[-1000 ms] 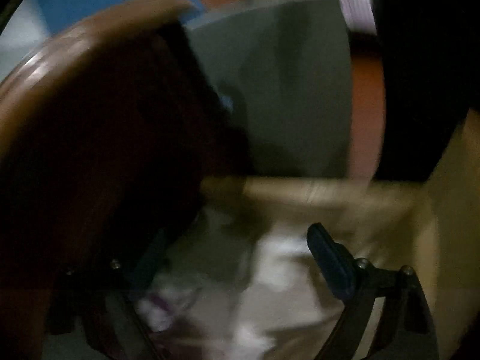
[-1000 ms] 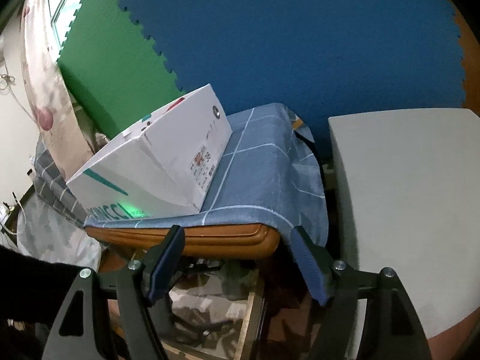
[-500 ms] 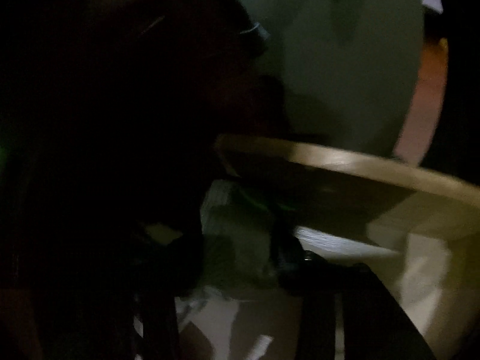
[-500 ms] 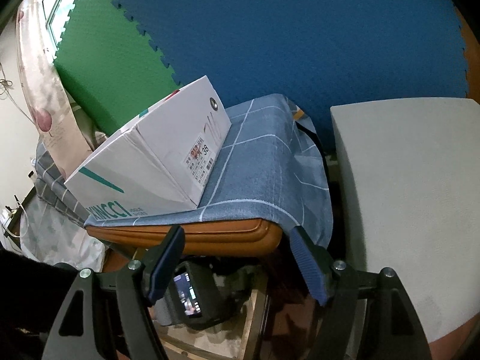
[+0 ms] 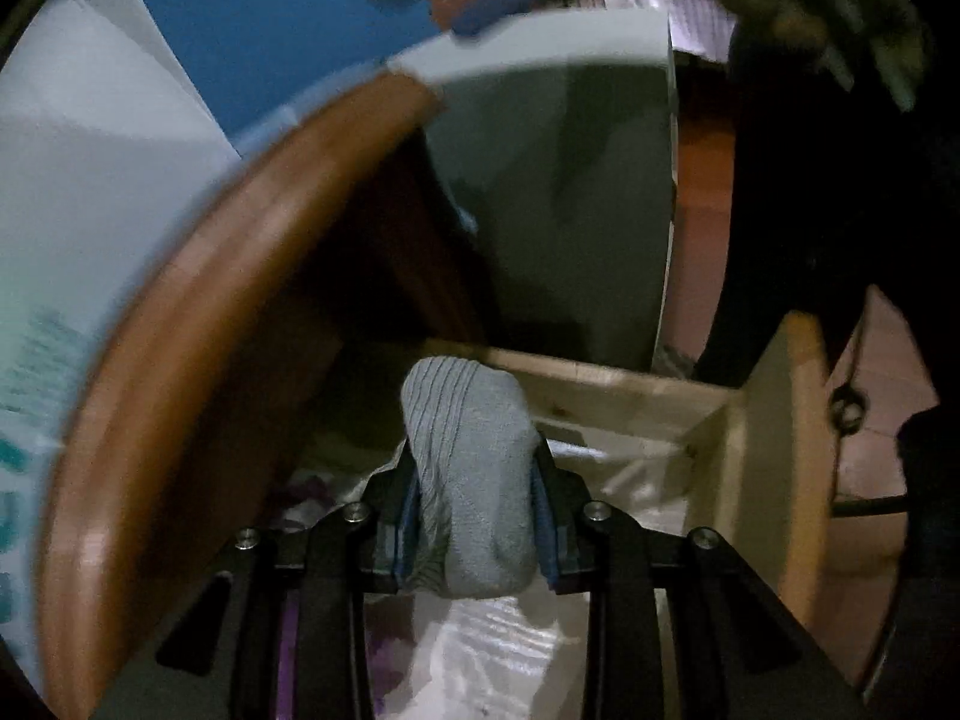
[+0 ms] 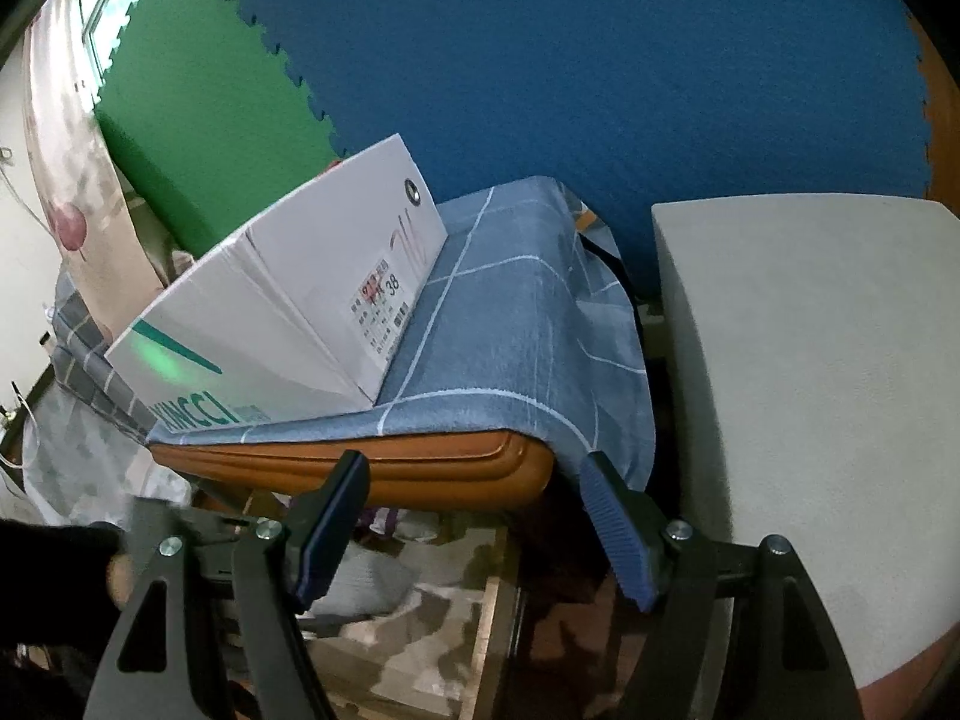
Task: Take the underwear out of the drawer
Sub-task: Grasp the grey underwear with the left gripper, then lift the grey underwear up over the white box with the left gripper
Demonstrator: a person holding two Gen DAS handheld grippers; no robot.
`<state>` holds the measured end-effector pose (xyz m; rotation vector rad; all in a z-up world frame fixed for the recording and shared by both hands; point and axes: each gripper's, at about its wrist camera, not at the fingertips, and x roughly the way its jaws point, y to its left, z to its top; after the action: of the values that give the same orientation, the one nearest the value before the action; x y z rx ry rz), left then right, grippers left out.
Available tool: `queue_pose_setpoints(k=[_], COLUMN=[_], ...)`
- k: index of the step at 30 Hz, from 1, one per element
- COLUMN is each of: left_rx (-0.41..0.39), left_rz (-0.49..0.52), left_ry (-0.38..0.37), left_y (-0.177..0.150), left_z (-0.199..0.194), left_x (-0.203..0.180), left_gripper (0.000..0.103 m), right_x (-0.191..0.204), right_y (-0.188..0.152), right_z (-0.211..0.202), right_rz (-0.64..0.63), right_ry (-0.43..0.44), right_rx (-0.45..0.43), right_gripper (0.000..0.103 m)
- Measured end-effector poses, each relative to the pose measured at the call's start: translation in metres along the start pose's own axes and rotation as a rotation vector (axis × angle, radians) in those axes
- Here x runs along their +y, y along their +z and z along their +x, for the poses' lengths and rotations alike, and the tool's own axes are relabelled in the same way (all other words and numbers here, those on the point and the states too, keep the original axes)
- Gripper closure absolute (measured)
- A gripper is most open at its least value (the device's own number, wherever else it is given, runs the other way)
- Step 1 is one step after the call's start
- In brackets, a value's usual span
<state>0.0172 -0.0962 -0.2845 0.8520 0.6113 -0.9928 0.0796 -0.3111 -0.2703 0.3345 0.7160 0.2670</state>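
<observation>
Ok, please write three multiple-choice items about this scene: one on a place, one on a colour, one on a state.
1. Where does the white cardboard shoebox stand?
A. on the blue checked cloth
B. inside the drawer
C. on the floor

2. What colour is the ribbed folded underwear?
A. red
B. grey
C. yellow

3. What is the state of the right gripper?
A. shut on cloth
B. open and empty
C. shut on the box

Answers: 1 A, the box rests on the cloth; 2 B, the fabric is grey; 3 B, its fingers stand apart with nothing between them, while the left gripper pinches the underwear above the wooden drawer.
</observation>
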Motion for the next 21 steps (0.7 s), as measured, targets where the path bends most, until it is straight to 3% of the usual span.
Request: queue_pose_setpoints(k=[9, 15, 21], left_rx=[-0.118, -0.238, -0.322], left_rz=[-0.097, -0.212, -0.358], left_ry=[0.141, 0.279, 0.425], left_y=[0.000, 0.023, 0.045], left_z=[-0.117, -0.209, -0.280], left_x=[-0.011, 0.019, 0.091], left_gripper=[0.075, 0.074, 0.074], right_x=[0.009, 0.021, 0.027], right_y=[-0.002, -0.005, -0.009], right_z=[0.011, 0.013, 0.015], right_rz=[-0.055, -0.120, -0.162], right_ry=[-0.048, -0.067, -0.085], right_rx=[0.039, 0.053, 0.070], right_gripper=[0.028, 0.028, 0.028])
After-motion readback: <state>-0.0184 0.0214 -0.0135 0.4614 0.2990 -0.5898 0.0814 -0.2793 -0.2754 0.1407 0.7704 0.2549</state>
